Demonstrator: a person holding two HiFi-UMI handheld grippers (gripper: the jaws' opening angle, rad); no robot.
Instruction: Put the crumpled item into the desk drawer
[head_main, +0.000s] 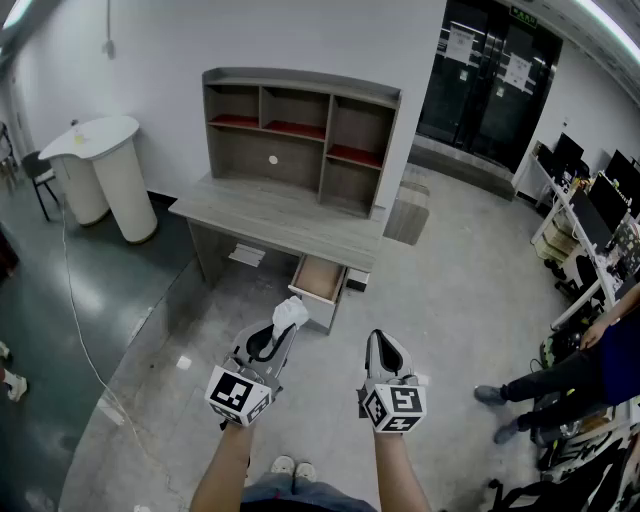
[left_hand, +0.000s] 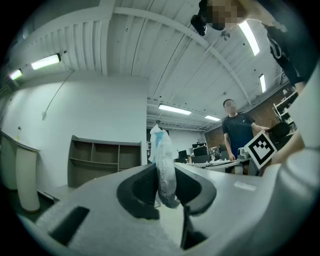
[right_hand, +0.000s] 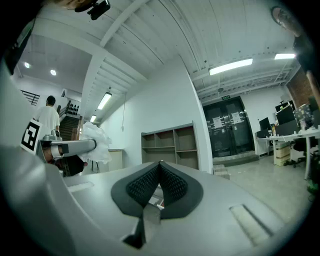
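Note:
My left gripper (head_main: 283, 330) is shut on the crumpled item (head_main: 290, 312), a white and pale blue wad of plastic. In the left gripper view the crumpled item (left_hand: 163, 167) sticks up between the dark pads. My right gripper (head_main: 383, 345) is shut with nothing in it; its ribbed pads (right_hand: 172, 184) meet at the tips. The crumpled item (right_hand: 96, 143) also shows at the left of the right gripper view. Ahead stands the grey desk (head_main: 280, 215) with an open wooden drawer (head_main: 318, 280) under its right side. Both grippers hang in the air, short of the drawer.
A shelf hutch (head_main: 300, 130) sits on the desk. A white round stand (head_main: 105, 175) is at the left, a cable (head_main: 85, 340) trails on the floor. Dark glass doors (head_main: 490, 80) lie behind. A person's legs (head_main: 540, 385) and workstations (head_main: 590, 215) are at the right.

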